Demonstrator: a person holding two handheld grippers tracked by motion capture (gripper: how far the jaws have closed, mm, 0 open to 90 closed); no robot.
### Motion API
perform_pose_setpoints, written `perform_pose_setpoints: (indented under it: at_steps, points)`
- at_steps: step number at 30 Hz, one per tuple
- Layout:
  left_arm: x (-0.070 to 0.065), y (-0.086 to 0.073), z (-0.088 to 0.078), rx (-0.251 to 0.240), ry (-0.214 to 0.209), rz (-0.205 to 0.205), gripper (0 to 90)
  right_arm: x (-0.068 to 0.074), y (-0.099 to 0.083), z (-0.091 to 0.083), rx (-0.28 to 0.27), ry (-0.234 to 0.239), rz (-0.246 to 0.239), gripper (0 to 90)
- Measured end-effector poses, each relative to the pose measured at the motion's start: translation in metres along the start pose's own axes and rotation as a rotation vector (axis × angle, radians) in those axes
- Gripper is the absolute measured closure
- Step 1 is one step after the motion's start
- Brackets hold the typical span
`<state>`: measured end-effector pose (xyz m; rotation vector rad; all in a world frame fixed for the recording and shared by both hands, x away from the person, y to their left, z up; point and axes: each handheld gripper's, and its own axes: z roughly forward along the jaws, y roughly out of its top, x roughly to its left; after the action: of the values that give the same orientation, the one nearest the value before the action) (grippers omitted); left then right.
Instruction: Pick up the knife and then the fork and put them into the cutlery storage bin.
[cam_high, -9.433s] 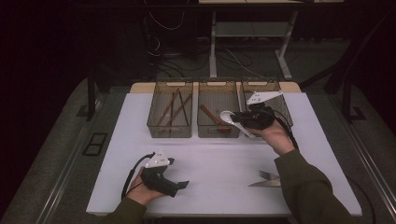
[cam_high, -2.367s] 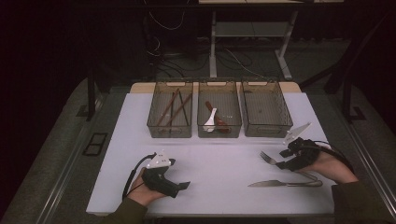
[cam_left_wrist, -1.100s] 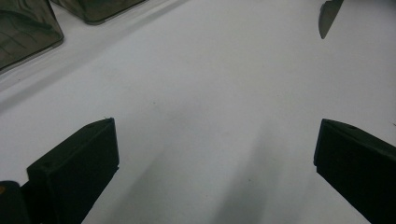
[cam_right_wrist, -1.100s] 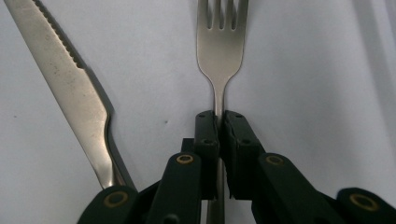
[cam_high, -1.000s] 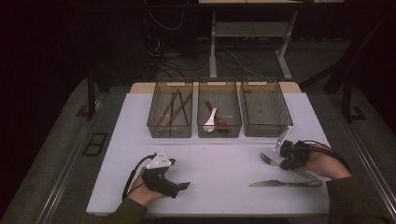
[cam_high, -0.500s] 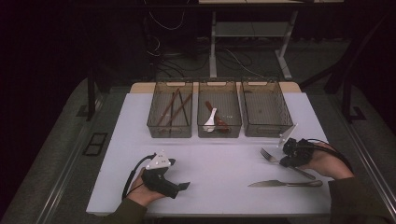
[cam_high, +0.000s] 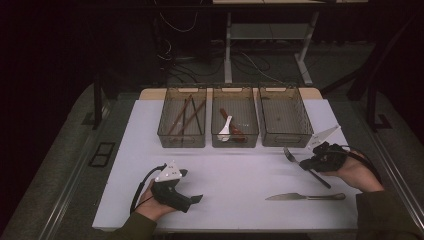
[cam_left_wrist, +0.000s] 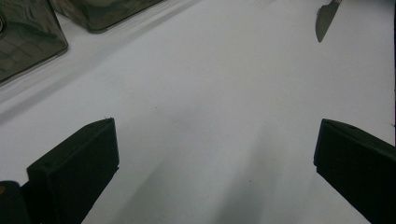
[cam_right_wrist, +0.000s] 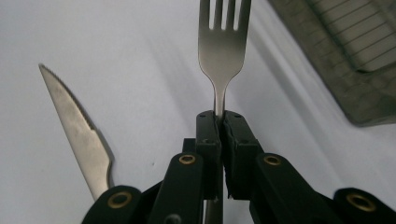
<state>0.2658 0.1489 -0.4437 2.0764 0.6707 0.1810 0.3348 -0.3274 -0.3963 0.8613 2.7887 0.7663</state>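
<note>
My right gripper (cam_high: 306, 164) is shut on the neck of a metal fork (cam_high: 290, 154) and holds it just above the white table (cam_high: 235, 200), in front of the right-hand bin (cam_high: 284, 117). In the right gripper view the fork (cam_right_wrist: 223, 42) points away from the closed jaws, its tines upward in the picture. A serrated table knife (cam_high: 305, 196) lies flat near the front edge, and it lies to the left of the jaws as the knife (cam_right_wrist: 79, 130). My left gripper (cam_high: 196, 198) rests on the table at the front left. Its jaws stand wide open (cam_left_wrist: 215, 163) over bare table.
Three clear bins stand in a row at the back. The left bin (cam_high: 182, 122) holds chopsticks. The middle bin (cam_high: 235, 122) holds a white spoon and a brown utensil. A bin corner (cam_right_wrist: 345, 60) lies close on the right. The knife tip (cam_left_wrist: 325, 18) lies far ahead.
The right gripper has closed on the fork and raised it a little off the table, drifting slightly toward the bins. The left gripper and the knife have stayed put.
</note>
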Motion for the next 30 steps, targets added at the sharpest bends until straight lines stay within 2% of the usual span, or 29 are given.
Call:
perform_pose_setpoints:
  at_steps: [3,8,16,25,30]
  points:
    - [0.001,0.000,0.000,0.001,0.000,0.005,0.0,-0.005,-0.003,-0.004,-0.080,-0.017,0.029,85.3]
    - [0.004,-0.001,-0.001,-0.002,0.001,0.004,0.0,-0.012,-0.010,-0.009,-0.198,-0.015,0.089,85.3]
    - [0.003,-0.001,-0.001,0.000,-0.002,0.015,0.0,-0.016,-0.014,-0.015,-0.322,-0.047,0.150,85.3]
    - [0.003,-0.001,0.000,0.001,-0.004,0.018,0.0,-0.018,-0.015,-0.021,-0.427,-0.061,0.195,85.3]
    - [0.002,-0.001,0.001,0.001,-0.004,0.013,0.0,-0.022,-0.013,-0.027,-0.494,-0.049,0.211,85.2]
